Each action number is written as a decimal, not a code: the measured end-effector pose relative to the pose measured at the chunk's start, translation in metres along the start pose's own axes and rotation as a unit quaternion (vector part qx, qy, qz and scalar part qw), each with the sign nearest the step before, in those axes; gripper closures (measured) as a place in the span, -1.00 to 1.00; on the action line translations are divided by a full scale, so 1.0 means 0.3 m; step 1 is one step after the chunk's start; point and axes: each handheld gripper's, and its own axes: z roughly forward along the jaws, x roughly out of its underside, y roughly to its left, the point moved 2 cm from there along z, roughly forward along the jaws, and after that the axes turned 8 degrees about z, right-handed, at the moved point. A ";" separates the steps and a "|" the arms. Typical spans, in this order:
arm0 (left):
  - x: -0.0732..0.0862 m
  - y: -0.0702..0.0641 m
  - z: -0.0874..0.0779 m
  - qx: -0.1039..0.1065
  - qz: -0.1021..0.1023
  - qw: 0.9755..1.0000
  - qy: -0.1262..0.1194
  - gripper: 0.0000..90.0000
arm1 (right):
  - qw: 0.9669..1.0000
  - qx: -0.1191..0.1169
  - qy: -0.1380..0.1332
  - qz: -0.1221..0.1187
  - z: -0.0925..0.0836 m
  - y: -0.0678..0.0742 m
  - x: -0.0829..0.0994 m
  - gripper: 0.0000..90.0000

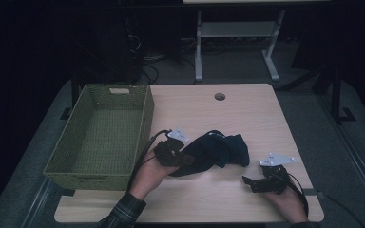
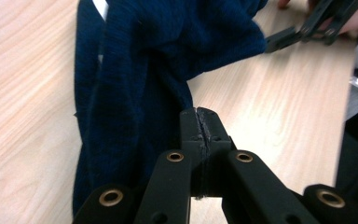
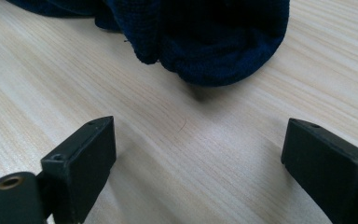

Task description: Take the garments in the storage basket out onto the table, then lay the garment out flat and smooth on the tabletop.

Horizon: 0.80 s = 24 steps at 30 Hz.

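The left gripper had pinched shut, seemingly on the dark blue garment's edge, probably to lift it toward the green basket; the right gripper waited wide open, holding nothing.

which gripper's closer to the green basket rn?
Left. The left gripper sits just right of the green basket, shut at the edge of the dark blue cloth. The right gripper is open, across the cloth near the table's right edge.

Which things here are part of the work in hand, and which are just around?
In use:
- dark blue knitted garment
- left gripper, jaws shut at the garment's edge
- right gripper, open, short of the garment
- likely the green basket

Just around:
- desk frame behind the table
- floor cables
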 end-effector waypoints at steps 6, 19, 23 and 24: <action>0.002 -0.018 0.078 -0.020 0.008 1.000 0.019 1.00 | 1.000 0.000 0.000 0.000 0.000 0.000 0.000 -0.79; 0.038 -0.018 0.185 -0.032 0.013 0.997 0.063 0.99 | 1.000 0.001 -0.001 -0.002 0.000 -0.001 0.000 -0.79; 0.047 -0.018 0.206 -0.027 0.015 0.997 0.070 0.99 | 1.000 0.003 0.005 0.001 -0.004 0.005 -0.002 -0.73; 0.049 -0.017 0.209 -0.025 0.014 0.997 0.071 0.99 | 1.000 -0.001 0.008 -0.002 -0.007 0.008 -0.006 -0.67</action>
